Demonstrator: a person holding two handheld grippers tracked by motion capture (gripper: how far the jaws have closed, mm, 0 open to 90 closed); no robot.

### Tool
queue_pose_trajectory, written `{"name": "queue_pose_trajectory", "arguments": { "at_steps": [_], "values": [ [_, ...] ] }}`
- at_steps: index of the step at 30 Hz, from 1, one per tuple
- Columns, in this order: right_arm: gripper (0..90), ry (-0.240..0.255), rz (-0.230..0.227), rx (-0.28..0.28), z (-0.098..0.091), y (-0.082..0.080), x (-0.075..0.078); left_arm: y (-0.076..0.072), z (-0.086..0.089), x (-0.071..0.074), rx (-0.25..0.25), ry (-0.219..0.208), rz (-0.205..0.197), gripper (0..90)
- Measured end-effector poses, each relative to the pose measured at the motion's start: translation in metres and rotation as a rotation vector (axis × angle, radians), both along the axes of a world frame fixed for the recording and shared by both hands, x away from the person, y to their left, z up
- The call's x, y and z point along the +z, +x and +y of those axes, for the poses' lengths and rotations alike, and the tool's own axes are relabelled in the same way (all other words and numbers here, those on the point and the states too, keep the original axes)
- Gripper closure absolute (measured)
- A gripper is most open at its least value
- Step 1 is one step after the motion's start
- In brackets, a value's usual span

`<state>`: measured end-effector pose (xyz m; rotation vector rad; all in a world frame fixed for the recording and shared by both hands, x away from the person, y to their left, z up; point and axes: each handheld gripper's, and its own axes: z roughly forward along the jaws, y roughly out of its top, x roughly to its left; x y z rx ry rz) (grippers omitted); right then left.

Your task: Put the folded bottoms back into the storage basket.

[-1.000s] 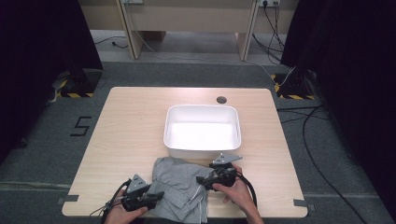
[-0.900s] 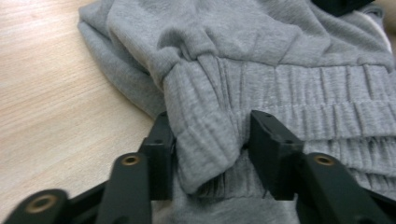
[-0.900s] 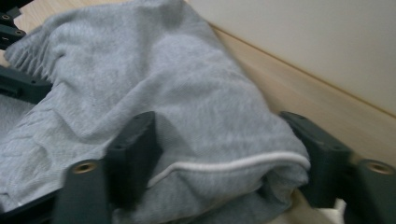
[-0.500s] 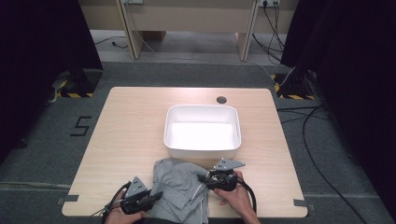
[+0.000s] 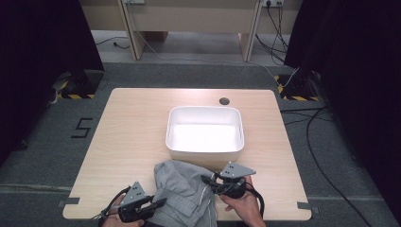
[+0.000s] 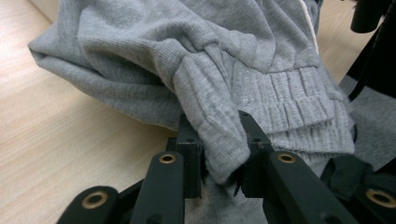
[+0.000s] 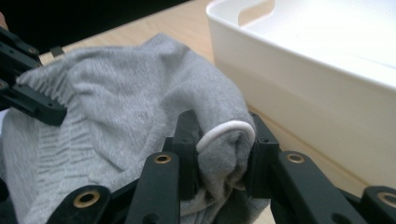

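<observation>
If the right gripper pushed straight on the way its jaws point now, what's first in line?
The grey garment that the right gripper is already shut on. Past its bulk sits the left gripper. The white tub lies off to the side, though depth is unclear.

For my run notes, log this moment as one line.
left gripper: shut on grey garment ribbed cuff | right gripper: shut on garment fold | white bin: empty, beyond garment | table

the high view looks forward and down over the whole table from well above. each gripper view sits close behind its own jaws, facing along them. all three share the grey garment between the jaws.
</observation>
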<state>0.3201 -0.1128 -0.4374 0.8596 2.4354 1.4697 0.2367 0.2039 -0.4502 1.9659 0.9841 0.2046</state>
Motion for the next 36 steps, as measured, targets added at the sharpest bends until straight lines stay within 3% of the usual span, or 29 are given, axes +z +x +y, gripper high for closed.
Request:
{"name": "queue_pose_trajectory", "arguments": {
  "at_steps": [6,14,25,34,36],
  "values": [
    [71.6,0.007,-0.041,0.008,0.000,-0.001,0.019,0.003,-0.001,0.018,-0.018,-0.018,-0.023,74.1],
    [71.6,0.033,-0.098,0.011,-0.005,0.001,0.052,0.012,0.000,0.054,-0.065,-0.051,-0.054,74.1],
    [71.6,0.027,-0.145,0.010,-0.012,0.019,0.100,0.040,-0.009,0.097,-0.102,-0.064,-0.092,74.1],
    [71.7,0.006,-0.169,0.000,-0.016,0.038,0.135,0.065,-0.016,0.121,-0.107,-0.062,-0.108,74.1],
    [71.8,0.008,-0.171,0.000,-0.016,0.040,0.137,0.070,-0.017,0.125,-0.109,-0.060,-0.107,74.1]
  ]
}}
